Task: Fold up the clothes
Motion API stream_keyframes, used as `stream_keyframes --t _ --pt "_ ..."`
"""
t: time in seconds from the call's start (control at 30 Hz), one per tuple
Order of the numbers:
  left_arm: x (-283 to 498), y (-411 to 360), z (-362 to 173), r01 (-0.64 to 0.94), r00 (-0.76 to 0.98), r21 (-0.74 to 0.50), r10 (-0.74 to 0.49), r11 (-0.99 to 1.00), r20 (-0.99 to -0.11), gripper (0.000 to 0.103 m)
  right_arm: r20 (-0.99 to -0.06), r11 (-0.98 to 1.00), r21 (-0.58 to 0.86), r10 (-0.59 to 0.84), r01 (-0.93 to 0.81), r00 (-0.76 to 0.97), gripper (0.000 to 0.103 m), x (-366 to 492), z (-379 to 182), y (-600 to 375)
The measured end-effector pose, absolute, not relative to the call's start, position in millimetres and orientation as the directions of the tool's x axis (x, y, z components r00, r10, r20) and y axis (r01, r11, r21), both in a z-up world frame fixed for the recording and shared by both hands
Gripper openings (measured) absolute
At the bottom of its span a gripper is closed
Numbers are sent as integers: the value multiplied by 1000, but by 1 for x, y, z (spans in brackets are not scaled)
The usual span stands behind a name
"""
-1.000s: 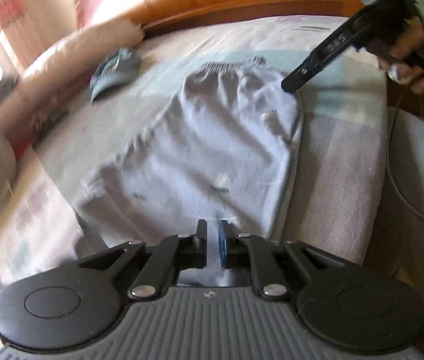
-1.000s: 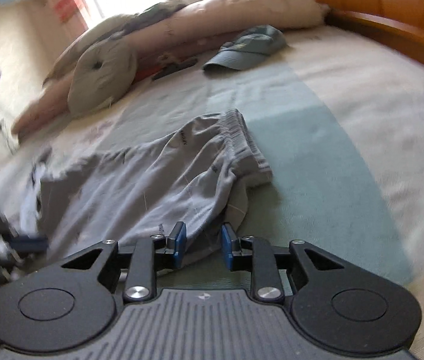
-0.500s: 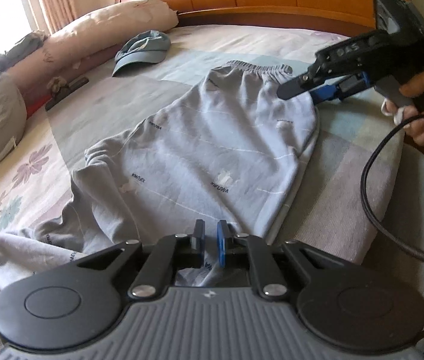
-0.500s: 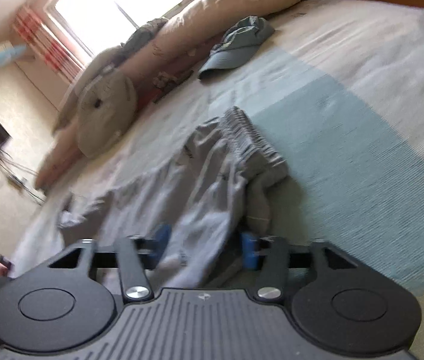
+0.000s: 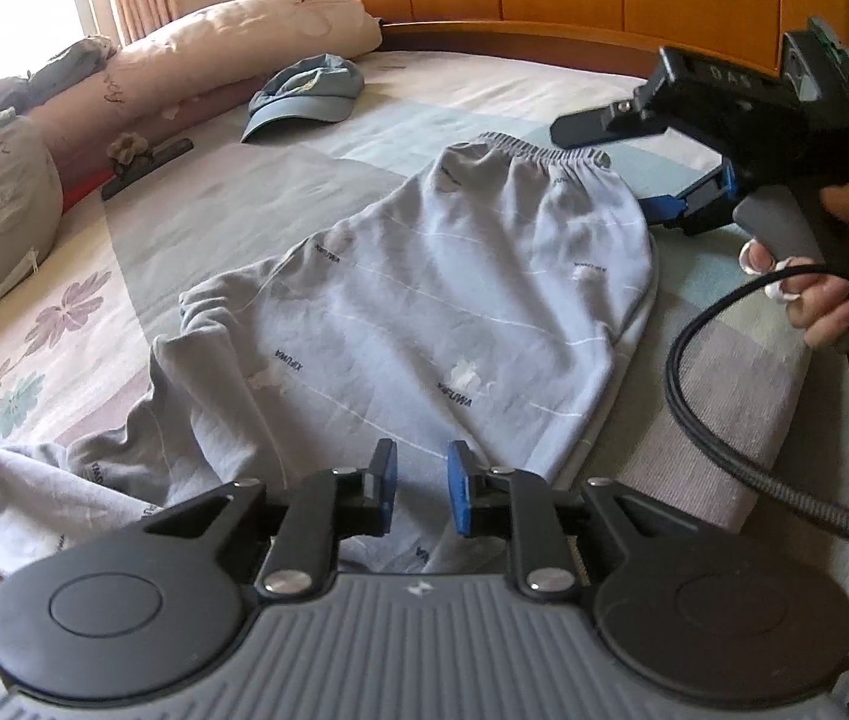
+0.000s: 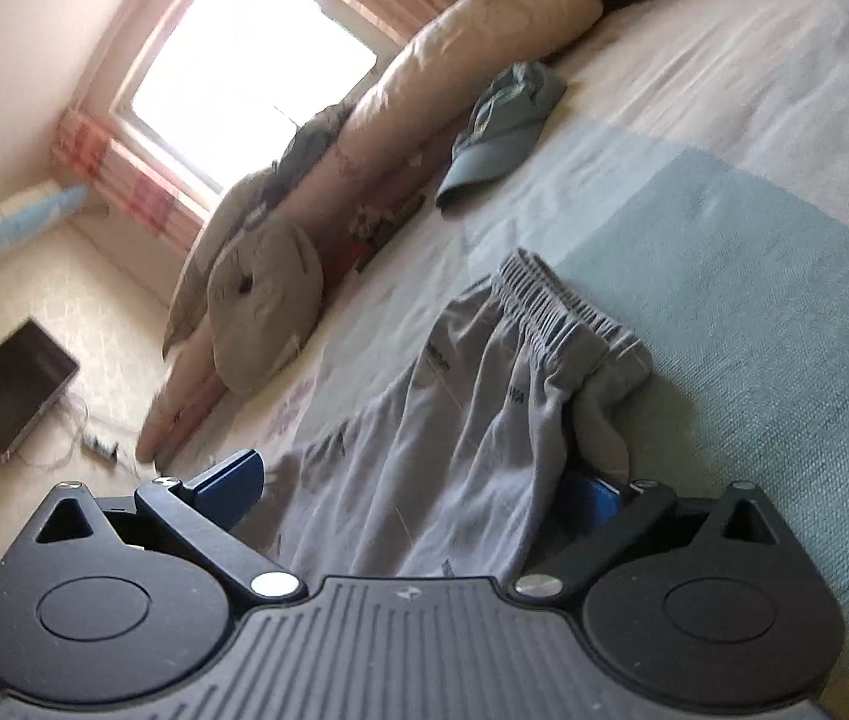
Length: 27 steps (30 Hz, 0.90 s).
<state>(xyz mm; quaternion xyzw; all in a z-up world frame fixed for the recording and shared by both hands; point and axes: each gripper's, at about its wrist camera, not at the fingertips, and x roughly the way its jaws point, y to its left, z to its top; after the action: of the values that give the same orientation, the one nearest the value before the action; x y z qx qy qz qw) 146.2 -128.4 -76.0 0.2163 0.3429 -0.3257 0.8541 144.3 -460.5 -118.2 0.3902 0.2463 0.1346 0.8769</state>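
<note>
Opening over one pair of grey shorts point(image 5: 460, 312) on the bed point(image 5: 232, 222), the left claw point(image 5: 421, 495) has cloth between its parted pads; shorts run lengthwise toward the waistband. Right claw point(image 6: 418, 489) spreads wide astride that waistband corner. Beyond lies one cap point(image 5: 304, 93), two pillows.
</note>
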Motion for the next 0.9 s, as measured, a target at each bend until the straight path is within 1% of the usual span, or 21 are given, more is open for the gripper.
stream_keyframes --t 0.1,0.2,0.3,0.33,0.47,0.53,0.6,0.7,0.77,0.8,0.87,0.9 --pt "147 -128 -76 700 553 146 -402 699 -729 25 -265 575 817 437 -41 859 103 143 -121 -470" --pt "148 -127 -75 695 552 134 -404 706 -729 26 -149 437 895 482 -89 863 103 145 -131 -489" --pt "148 -129 -75 690 553 134 -398 711 -732 28 18 226 968 372 -109 928 103 133 -150 -504" --pt "148 -129 -75 688 555 137 -395 712 -732 29 47 188 974 364 -123 930 103 133 -154 -507" --pt "149 -131 -75 686 559 141 -393 714 -730 32 -14 264 956 478 -128 878 103 146 -145 -507" --pt "151 -130 -75 676 562 130 -394 725 -727 34 -69 312 944 503 -107 862 103 153 -139 -503" --pt "152 -128 -74 666 561 108 -401 738 -724 34 -145 377 924 508 -68 849 99 160 -133 -498" --pt "151 -126 -72 660 566 97 -408 745 -717 35 -288 518 856 471 3 834 84 165 -126 -489" --pt "150 -125 -72 659 568 96 -410 746 -714 35 -353 605 796 430 25 831 64 163 -126 -482" --pt "149 -125 -73 658 567 94 -410 747 -714 35 -366 625 780 414 33 833 60 162 -127 -482" --pt "148 -125 -73 658 566 94 -408 747 -716 35 -390 658 751 383 49 837 39 159 -131 -483" --pt "147 -125 -73 658 566 95 -408 747 -716 35 -394 650 757 376 64 839 33 157 -134 -486"
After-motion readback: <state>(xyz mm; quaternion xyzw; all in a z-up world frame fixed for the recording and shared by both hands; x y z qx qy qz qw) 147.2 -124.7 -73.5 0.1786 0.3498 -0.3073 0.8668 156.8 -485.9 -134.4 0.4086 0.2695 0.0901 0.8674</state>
